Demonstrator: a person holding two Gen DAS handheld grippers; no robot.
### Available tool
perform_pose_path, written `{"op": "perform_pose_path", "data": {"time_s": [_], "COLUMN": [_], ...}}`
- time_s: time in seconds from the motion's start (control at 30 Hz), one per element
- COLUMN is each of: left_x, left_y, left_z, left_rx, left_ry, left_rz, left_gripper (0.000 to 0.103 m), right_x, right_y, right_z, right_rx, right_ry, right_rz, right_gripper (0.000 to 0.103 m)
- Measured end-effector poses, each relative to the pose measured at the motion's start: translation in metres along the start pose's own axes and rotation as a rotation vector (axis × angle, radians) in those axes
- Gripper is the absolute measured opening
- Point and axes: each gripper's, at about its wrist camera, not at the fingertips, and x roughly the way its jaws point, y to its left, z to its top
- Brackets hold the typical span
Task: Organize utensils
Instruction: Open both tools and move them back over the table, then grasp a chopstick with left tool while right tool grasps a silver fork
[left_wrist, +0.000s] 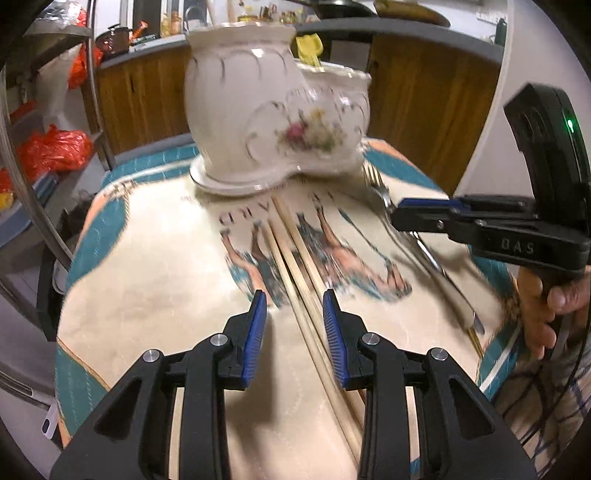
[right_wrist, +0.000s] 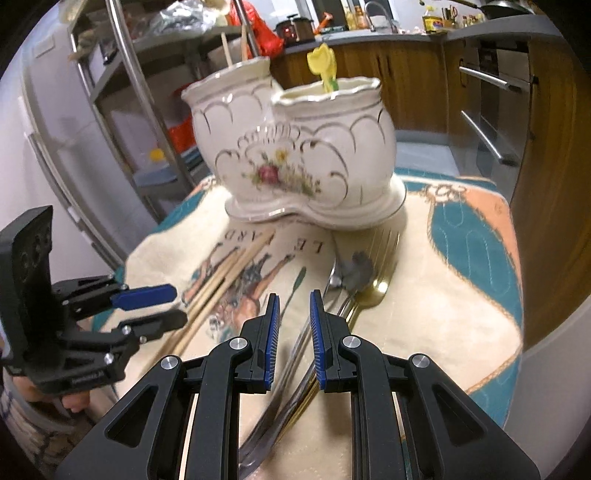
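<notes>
My left gripper (left_wrist: 294, 300) fingers part-open over chopsticks (left_wrist: 295, 254), right gripper (right_wrist: 294, 297) fingers narrow over cutlery (right_wrist: 347, 291), both near ceramic holder (right_wrist: 295, 155).

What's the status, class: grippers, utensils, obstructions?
Left gripper open over chopsticks. Right gripper open over cutlery. Holder beyond, nothing blocking.

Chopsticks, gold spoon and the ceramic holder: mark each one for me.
chopsticks (left_wrist: 291, 251), left wrist view, middle of the wooden shafts
gold spoon (right_wrist: 373, 291), right wrist view, on its bowl
ceramic holder (right_wrist: 295, 158), right wrist view, front wall above the rose
</notes>
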Motion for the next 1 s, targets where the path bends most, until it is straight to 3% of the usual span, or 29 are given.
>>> {"op": "perform_pose_path", "data": {"time_s": [0.33,0.57,1.0], "left_x": [-0.008,0.001,0.003], "left_y": [0.015,0.017,0.038], "left_z": [-0.002,0.001,0.015], "left_rx": [-0.065,-0.046,0.02], "left_ry": [-0.014,0.018,0.158], "left_rz": [-0.048,-0.007,0.013], "left_gripper": [0.031,0.028,0.011], "right_x": [0.008,0.02,0.034], "right_y": [0.004,0.007,0.025], "right_z": [-0.003,-0.001,0.021], "right_rx": [-0.017,-0.028,-0.125], "right_ry": [0.042,0.088,0.301], "right_rz": [-0.027,-0.047,-0.138], "right_gripper": [0.018,0.018,0.015]}}
